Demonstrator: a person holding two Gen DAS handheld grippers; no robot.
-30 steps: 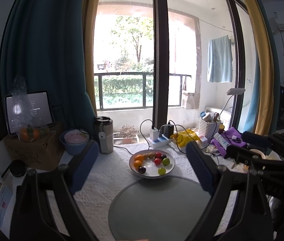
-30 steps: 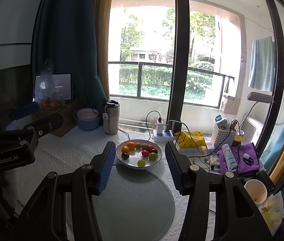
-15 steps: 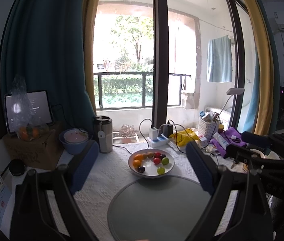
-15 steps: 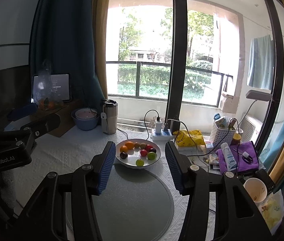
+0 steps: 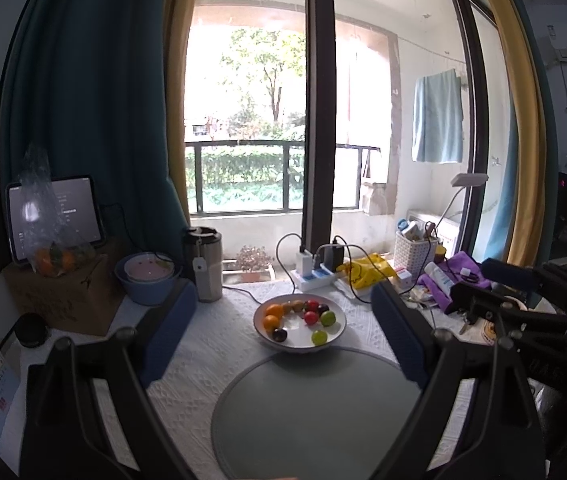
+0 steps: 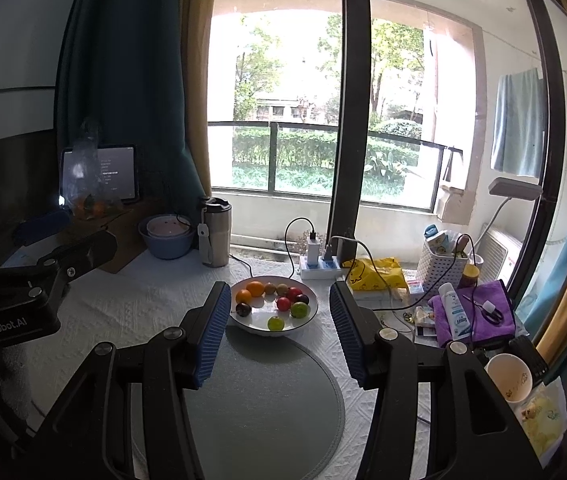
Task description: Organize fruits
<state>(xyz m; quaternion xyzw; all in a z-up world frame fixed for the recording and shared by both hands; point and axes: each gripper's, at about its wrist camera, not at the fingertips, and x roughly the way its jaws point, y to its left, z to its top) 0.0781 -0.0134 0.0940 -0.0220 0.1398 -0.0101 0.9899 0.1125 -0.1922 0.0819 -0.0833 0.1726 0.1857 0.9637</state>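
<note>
A white bowl (image 5: 333,336) (image 6: 307,320) holds several small fruits: oranges (image 5: 272,322) (image 6: 254,289), red fruits (image 5: 310,317) (image 6: 283,303), green fruits (image 5: 318,336) (image 6: 275,323) and a dark plum (image 5: 279,335) (image 6: 243,309). It stands on the white tablecloth just beyond a round grey mat (image 5: 311,412) (image 6: 267,404). My left gripper (image 5: 283,334) is open and empty, held above the mat. My right gripper (image 6: 279,332) is open and empty, with the bowl seen between its fingers.
A steel tumbler (image 5: 203,264) (image 6: 215,236), a blue bowl (image 5: 147,280), a cardboard box with bagged oranges (image 5: 55,256) and a tablet stand at the left. A power strip (image 6: 319,268), yellow bag (image 6: 375,276), white basket (image 6: 443,264), purple cloth and paper cup (image 6: 507,376) crowd the right.
Both views have shifted slightly; the bowl sits a little further left and higher in each. Both grippers stay open and empty.
</note>
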